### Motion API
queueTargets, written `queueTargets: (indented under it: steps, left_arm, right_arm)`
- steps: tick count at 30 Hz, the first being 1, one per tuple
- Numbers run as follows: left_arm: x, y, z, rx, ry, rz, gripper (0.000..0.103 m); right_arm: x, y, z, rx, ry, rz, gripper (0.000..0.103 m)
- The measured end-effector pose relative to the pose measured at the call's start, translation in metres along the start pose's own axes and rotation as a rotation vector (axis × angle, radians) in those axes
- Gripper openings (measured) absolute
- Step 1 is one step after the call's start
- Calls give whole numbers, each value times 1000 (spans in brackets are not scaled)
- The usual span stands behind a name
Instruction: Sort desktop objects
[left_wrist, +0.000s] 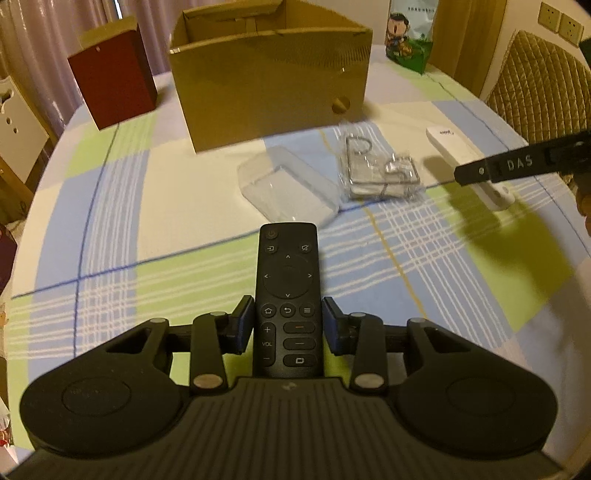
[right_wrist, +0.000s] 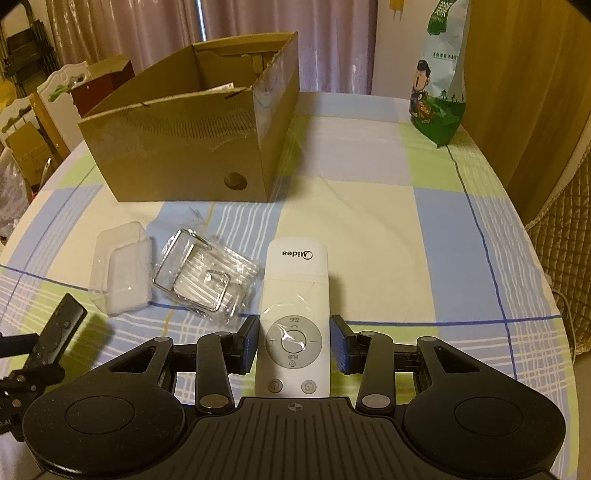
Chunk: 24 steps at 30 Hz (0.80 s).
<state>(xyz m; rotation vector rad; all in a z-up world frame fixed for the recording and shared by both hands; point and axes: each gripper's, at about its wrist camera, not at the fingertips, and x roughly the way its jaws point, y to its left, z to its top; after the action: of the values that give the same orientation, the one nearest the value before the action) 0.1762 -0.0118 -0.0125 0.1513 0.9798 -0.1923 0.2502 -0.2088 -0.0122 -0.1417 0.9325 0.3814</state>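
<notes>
A black remote (left_wrist: 288, 295) sits lengthwise between the pads of my left gripper (left_wrist: 288, 325), which is shut on its lower half. In the right wrist view the same black remote (right_wrist: 61, 332) hangs tilted above the cloth at the far left. A white Midea remote (right_wrist: 293, 314) lies on the checked tablecloth (right_wrist: 388, 206). My right gripper (right_wrist: 294, 343) straddles its button end, open, with a thin gap at the right pad. The left wrist view shows the white remote (left_wrist: 458, 155) under the right gripper's finger (left_wrist: 517, 162).
An open cardboard box (right_wrist: 177, 155) stands at the back of the table, with a dark red box (left_wrist: 114, 77) to its left. A clear plastic case (right_wrist: 123, 266) and a bagged wire rack (right_wrist: 207, 273) lie before it. A snack bag (right_wrist: 439, 85) stands far right, beside a padded chair (left_wrist: 535, 81).
</notes>
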Motion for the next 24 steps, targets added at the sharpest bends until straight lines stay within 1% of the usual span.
queueTargets:
  steps: [15,24]
  left_arm:
    - [-20,13,38,16,-96,20,33]
    - [-26,15,47,19,-125,18,33]
  right_arm:
    - [-25,8,26,-14,-74,17,40]
    - [-30,14,33,-27,-92,21,40]
